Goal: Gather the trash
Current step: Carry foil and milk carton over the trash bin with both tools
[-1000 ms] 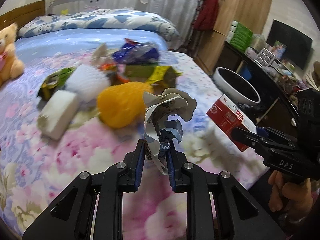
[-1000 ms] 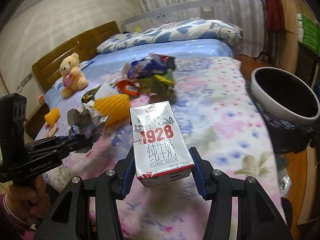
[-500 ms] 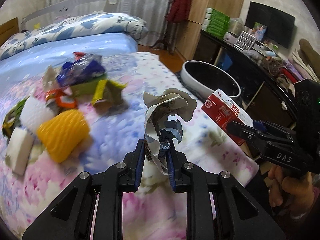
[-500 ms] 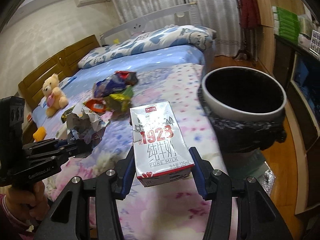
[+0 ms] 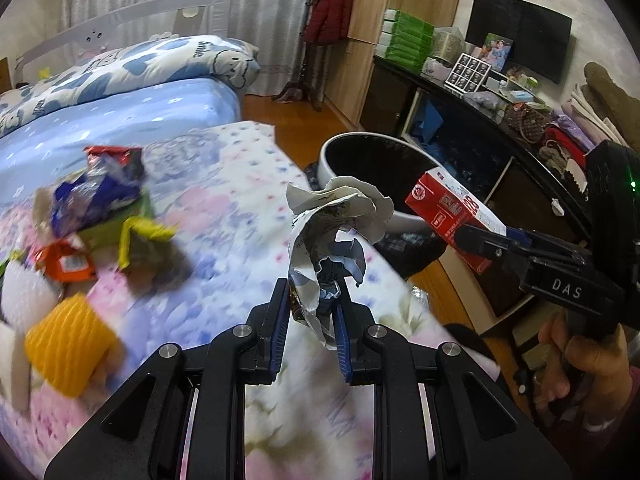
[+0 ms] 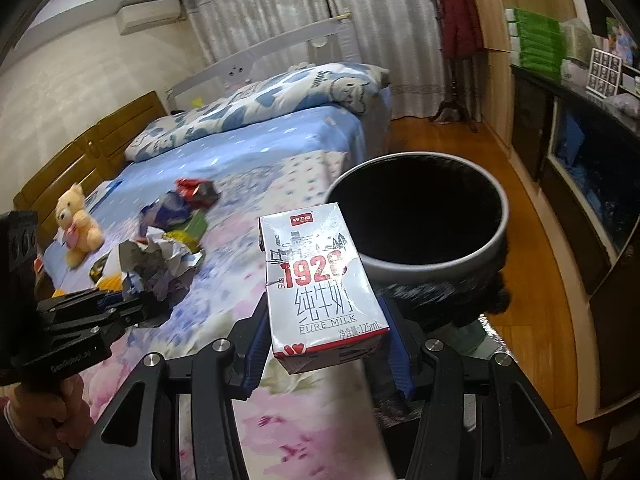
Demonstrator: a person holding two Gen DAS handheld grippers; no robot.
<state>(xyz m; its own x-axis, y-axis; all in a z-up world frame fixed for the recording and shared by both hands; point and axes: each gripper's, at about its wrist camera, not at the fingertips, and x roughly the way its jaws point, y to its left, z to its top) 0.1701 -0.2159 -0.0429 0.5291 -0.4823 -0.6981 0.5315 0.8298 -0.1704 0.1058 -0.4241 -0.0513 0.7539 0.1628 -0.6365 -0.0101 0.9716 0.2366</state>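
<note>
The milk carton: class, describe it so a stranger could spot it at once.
Find the round bin beside the flowered bed. In front of its rim, the right gripper clamps the milk carton. Unlike the crumpled paper nearby, it is boxy, white, with red "1928".
</note>
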